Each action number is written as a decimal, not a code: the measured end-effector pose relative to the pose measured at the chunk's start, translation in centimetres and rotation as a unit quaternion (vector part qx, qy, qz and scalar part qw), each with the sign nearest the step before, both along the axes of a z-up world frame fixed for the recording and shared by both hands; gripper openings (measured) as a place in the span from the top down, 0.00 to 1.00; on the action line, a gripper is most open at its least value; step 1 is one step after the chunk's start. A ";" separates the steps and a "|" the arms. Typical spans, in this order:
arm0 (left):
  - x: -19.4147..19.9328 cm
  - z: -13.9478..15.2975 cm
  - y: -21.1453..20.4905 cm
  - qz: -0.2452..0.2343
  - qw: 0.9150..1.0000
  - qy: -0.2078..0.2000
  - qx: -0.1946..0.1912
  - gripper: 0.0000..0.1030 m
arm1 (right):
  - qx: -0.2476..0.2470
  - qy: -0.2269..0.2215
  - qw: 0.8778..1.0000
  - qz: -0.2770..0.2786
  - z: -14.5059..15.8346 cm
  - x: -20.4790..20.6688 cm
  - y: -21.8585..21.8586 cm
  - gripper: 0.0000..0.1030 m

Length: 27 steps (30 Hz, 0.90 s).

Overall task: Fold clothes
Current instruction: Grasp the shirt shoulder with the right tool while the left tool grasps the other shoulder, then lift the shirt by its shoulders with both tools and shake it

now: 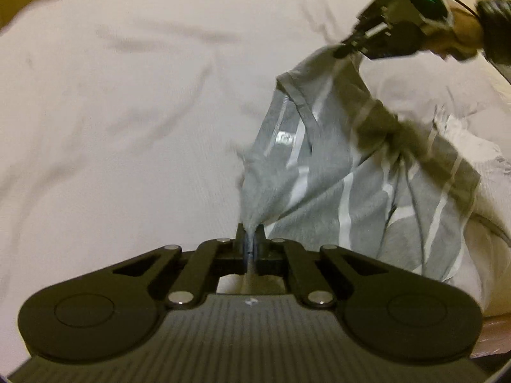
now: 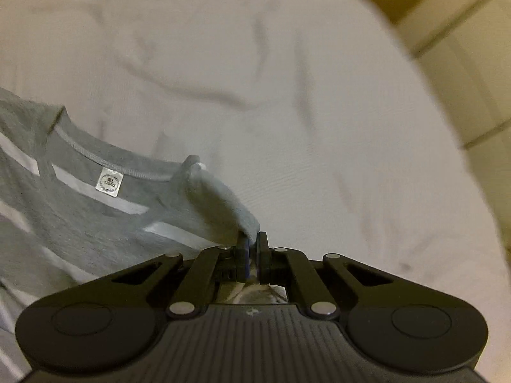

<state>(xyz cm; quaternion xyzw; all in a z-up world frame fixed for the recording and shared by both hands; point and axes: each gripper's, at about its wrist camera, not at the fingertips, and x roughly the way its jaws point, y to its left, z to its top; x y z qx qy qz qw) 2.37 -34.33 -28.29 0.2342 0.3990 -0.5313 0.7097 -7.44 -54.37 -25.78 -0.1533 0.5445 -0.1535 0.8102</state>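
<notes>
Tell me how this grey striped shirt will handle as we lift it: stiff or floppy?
Likely floppy: the grey striped shirt sags and bunches between the left tongs and right tongs. It looks like thin knit, so probably light. It may swing or drag on the white sheet rather than hold shape.

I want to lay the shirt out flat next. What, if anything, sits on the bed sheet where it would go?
Nothing visible does. Both the left gripper and right gripper hold the grey striped shirt above the white bed sheet, which shows only wrinkles.
</notes>
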 end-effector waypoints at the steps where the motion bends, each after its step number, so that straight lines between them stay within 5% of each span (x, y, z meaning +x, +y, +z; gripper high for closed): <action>1: 0.4 1.3 0.0 -0.004 1.000 -0.018 -0.011 0.98 | -0.017 -0.019 1.000 -0.015 1.9 -0.9 0.9 0.98; 6: 3.8 9.3 1.5 -0.013 0.991 -0.109 -0.075 0.98 | -0.105 -0.111 0.982 -0.109 11.6 -5.6 6.2 0.98; 11: 6.0 18.5 5.7 -0.049 0.968 -0.191 -0.156 0.98 | -0.169 -0.195 0.944 -0.204 20.0 -9.9 13.5 0.99; 19: 3.7 31.3 16.1 -0.109 0.907 -0.274 -0.300 0.98 | -0.262 -0.311 0.865 -0.293 30.6 -13.0 32.2 0.99; 27: 0.9 40.5 23.6 -0.121 0.843 -0.326 -0.409 0.98 | -0.360 -0.368 0.807 -0.289 40.3 -14.6 45.6 0.99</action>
